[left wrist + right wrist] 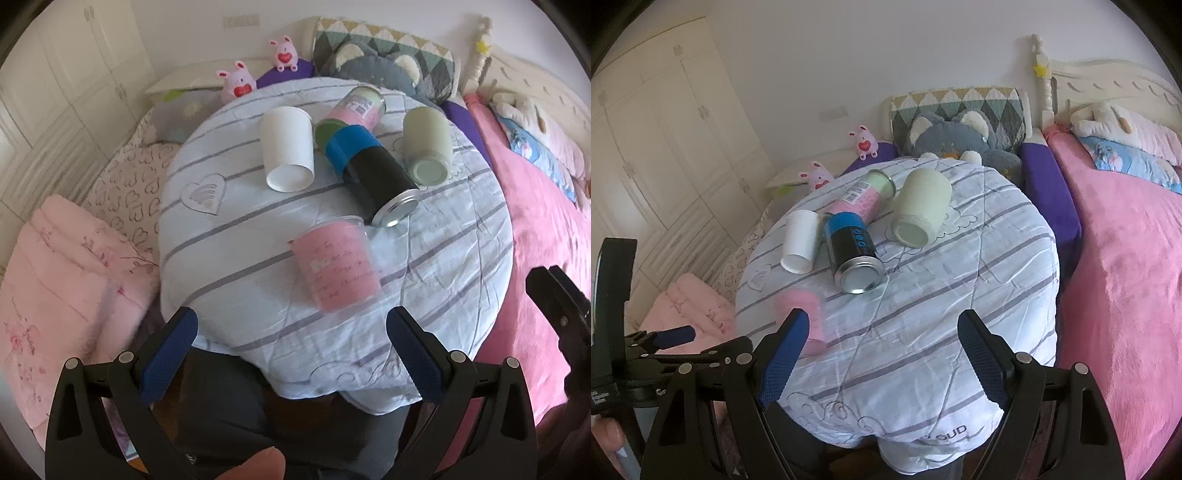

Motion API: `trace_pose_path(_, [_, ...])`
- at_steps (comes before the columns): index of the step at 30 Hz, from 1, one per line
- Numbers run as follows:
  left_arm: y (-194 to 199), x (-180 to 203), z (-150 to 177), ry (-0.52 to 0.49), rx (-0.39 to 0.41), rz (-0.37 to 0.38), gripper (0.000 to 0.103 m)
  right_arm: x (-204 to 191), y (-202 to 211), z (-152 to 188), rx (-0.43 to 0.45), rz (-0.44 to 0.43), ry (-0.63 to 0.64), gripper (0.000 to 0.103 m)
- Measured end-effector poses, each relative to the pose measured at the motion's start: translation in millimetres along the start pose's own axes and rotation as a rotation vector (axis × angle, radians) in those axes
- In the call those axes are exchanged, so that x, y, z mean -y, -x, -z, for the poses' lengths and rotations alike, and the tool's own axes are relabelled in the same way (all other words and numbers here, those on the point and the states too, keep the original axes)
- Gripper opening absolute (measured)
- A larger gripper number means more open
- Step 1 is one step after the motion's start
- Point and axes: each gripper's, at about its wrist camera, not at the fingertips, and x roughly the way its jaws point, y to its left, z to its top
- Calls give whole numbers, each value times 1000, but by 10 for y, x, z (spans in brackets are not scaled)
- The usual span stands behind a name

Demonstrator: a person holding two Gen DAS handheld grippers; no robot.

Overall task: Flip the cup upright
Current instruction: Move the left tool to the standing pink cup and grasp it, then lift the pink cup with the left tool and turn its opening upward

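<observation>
Spread wide and empty, the left gripper (291, 354) should close across the pink cup (338, 264) lying at twelve o'clock, then tip it upright; the right gripper (882, 354) hangs equally wide.

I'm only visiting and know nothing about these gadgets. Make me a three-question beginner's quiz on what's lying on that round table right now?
1. True or false: the white paper cup stands upright on the round table.
2. Which container lies nearest the left gripper? A) pink cup B) pale green jar C) black and blue can
3. Fill in: the right gripper has its fingers ____ and holds nothing.

Key: 1 false, it lies on its side. 2 A. 3 open.
</observation>
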Motion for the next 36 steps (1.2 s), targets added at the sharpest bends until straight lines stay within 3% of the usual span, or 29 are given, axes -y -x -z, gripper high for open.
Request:
trace_pose_path(14, [-693,102,-276,124,-130,-6,103,190,-558,-250,-89,-28,19,84])
trace_pose_path(21, [-1038,39,-313,244,-218,64,103,271,-765,-298,-134,-31,21,84])
trace_pose_path(36, [-1121,-206,-378,362,-229,122,99,413,-826,-312,-151,-7,-10,84])
